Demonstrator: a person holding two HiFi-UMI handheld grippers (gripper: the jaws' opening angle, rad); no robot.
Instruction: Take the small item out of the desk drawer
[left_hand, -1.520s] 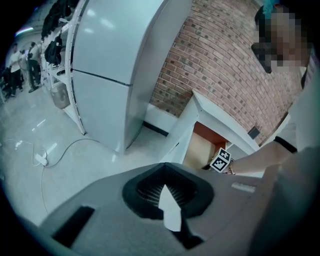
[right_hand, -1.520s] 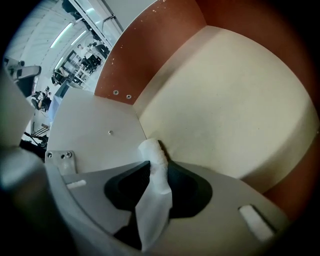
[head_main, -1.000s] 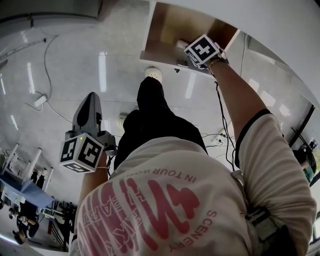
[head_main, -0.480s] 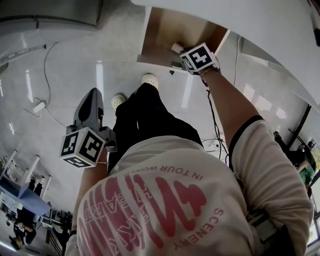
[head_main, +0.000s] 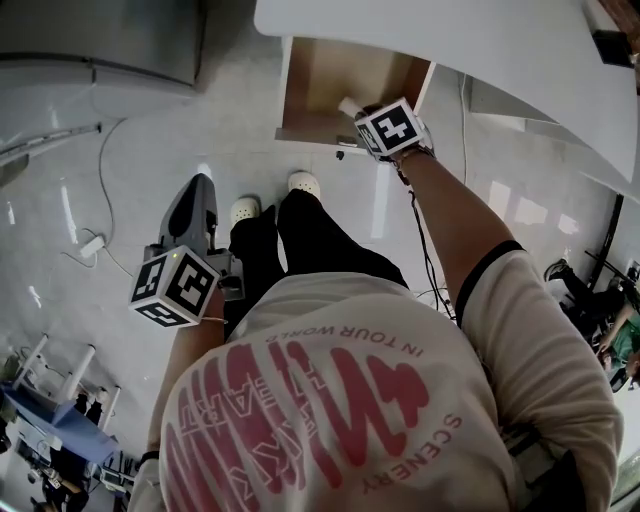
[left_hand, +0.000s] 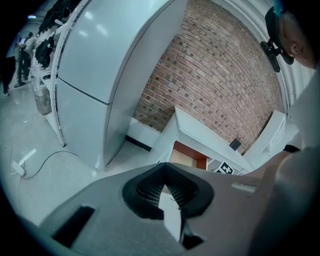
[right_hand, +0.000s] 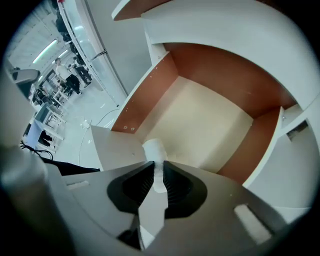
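Glossy pale floor spreads under a white desk, with a brick wall behind. The right gripper is clamped on the small white cylinder above the open drawer. The cylinder's long axis follows the jaws, its free end pointing down toward the drawer. The left gripper hangs aside, jaws together, empty.

Shirt back, red print, upside down: "IN TOUR WO…", "SCENERY"; big letters unreadable.
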